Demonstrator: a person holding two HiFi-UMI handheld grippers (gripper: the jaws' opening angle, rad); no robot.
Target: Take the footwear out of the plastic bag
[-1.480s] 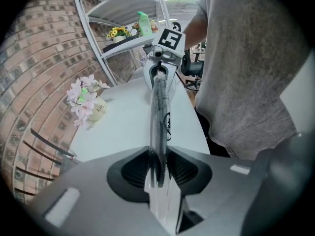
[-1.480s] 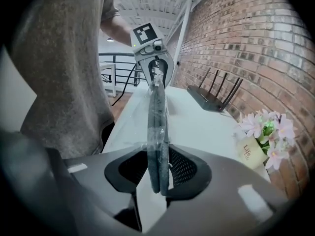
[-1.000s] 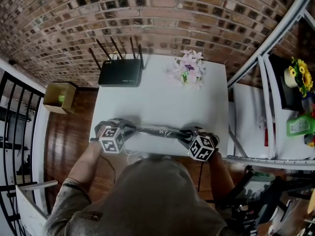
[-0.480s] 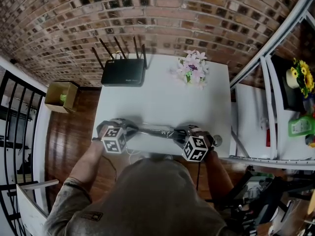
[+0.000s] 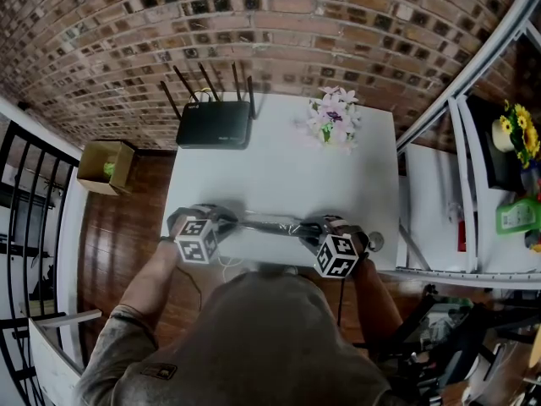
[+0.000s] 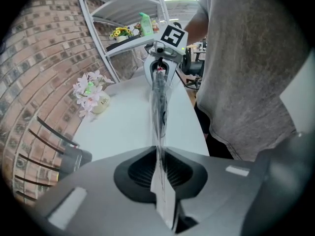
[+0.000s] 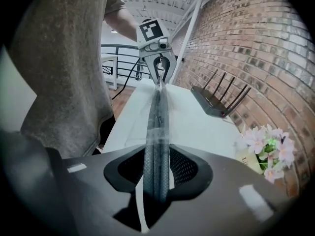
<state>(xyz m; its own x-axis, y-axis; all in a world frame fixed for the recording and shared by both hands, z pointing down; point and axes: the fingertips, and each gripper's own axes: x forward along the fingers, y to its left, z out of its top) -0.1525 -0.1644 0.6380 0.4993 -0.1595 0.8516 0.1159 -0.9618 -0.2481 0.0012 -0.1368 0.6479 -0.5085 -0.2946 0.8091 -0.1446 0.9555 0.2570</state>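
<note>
A clear plastic bag [image 5: 269, 224] with dark footwear [image 7: 158, 127] inside hangs stretched between my two grippers over the near edge of the white table [image 5: 279, 167]. My left gripper [image 5: 221, 222] pinches the thin end of the bag [image 6: 158, 112]; its jaws [image 6: 160, 166] have just been closing on the film. My right gripper [image 5: 318, 227] grips the other end. Its jaws [image 7: 157, 173] have just been closing too, pressed on the black textured footwear through the plastic. Each gripper shows in the other's view: the right gripper [image 6: 160, 65] and the left gripper [image 7: 158, 58].
A black router [image 5: 215, 123] with antennas and a small vase of pink flowers [image 5: 331, 117] stand at the table's far side by the brick wall. A metal shelf [image 5: 473, 227] with bottles is to the right. A cardboard box [image 5: 101, 167] sits on the floor at the left.
My right gripper has shifted a little to the left, toward the left gripper, and rolled slightly. The left gripper has stayed where it was. The bag is still held taut between them.
</note>
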